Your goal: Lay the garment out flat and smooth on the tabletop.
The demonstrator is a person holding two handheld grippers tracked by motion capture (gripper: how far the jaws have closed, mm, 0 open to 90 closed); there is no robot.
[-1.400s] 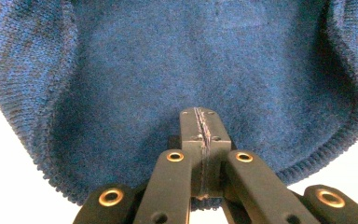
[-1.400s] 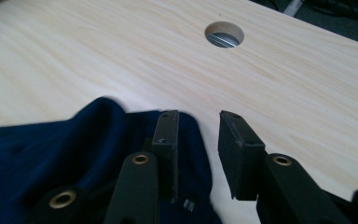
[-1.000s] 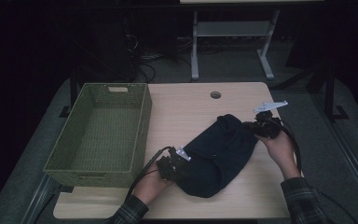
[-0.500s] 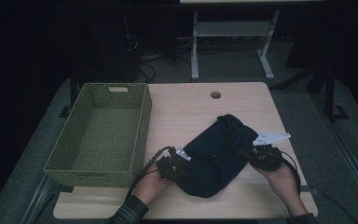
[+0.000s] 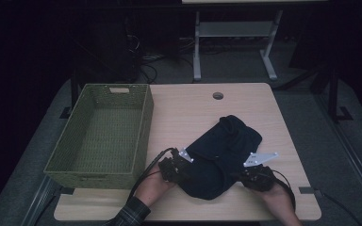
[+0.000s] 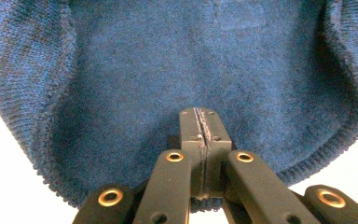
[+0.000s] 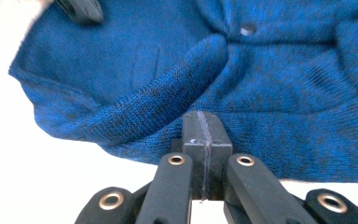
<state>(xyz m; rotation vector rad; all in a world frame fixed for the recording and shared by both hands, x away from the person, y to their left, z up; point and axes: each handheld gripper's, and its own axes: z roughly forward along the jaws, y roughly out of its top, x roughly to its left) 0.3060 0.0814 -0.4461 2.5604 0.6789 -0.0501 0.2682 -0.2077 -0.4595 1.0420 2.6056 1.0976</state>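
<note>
A dark blue knitted garment [image 5: 221, 150] lies crumpled on the near right part of the wooden table [image 5: 188, 108]. My left gripper [image 5: 187, 165] rests at its near left edge. In the left gripper view this gripper [image 6: 200, 114] is shut, its jaws lying over the knit [image 6: 168, 60] past the hem; I cannot tell whether a fold is caught between them. My right gripper [image 5: 243, 175] sits at the garment's near right edge. In the right gripper view it [image 7: 205, 116] is shut, tips reaching the ribbed hem [image 7: 270, 102], nothing visibly between the pads.
A green woven basket [image 5: 143, 122], empty, stands on the table's left side. A round cable hole [image 5: 218, 95] sits near the far edge. Beyond the table stand a metal frame [image 5: 231, 33] and cables on a dark floor.
My right gripper has come from the garment's far right corner back along its right side to the near right edge. The left gripper and the garment have kept still.
</note>
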